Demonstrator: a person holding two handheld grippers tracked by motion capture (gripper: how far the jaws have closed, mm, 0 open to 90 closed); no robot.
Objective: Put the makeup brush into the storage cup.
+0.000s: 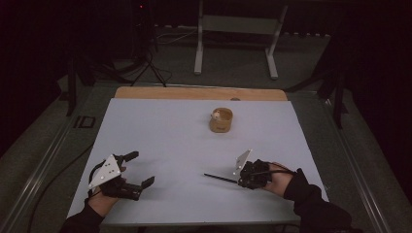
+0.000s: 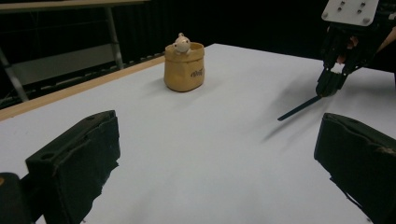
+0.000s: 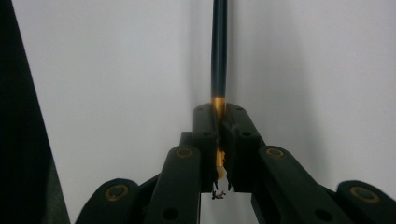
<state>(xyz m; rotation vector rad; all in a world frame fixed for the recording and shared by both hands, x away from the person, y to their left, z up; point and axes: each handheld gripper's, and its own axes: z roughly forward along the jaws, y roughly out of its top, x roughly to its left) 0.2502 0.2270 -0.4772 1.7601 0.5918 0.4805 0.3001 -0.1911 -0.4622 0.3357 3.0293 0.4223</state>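
A dark pencil-like stick (image 1: 219, 177) with a gold band lies low over the white table sheet (image 1: 170, 141), pointing left. My right gripper (image 1: 239, 180) is shut on its gold end; in the right gripper view the jaws pinch the band and the dark shaft (image 3: 218, 46) runs straight ahead of the right gripper (image 3: 218, 116). My left gripper (image 1: 142, 168) rests open at the front left with nothing between its jaws. In the left gripper view, the left gripper (image 2: 217, 154) faces the right gripper (image 2: 328, 88) and the stick (image 2: 299, 108).
A tan sack-shaped pot (image 1: 221, 120) with a small pale figure (image 2: 181, 43) peeking out stands at the back centre of the sheet. A wooden table edge (image 1: 194, 93) runs behind it. A white stand (image 1: 233, 43) and a tripod (image 1: 145, 63) are on the floor beyond.
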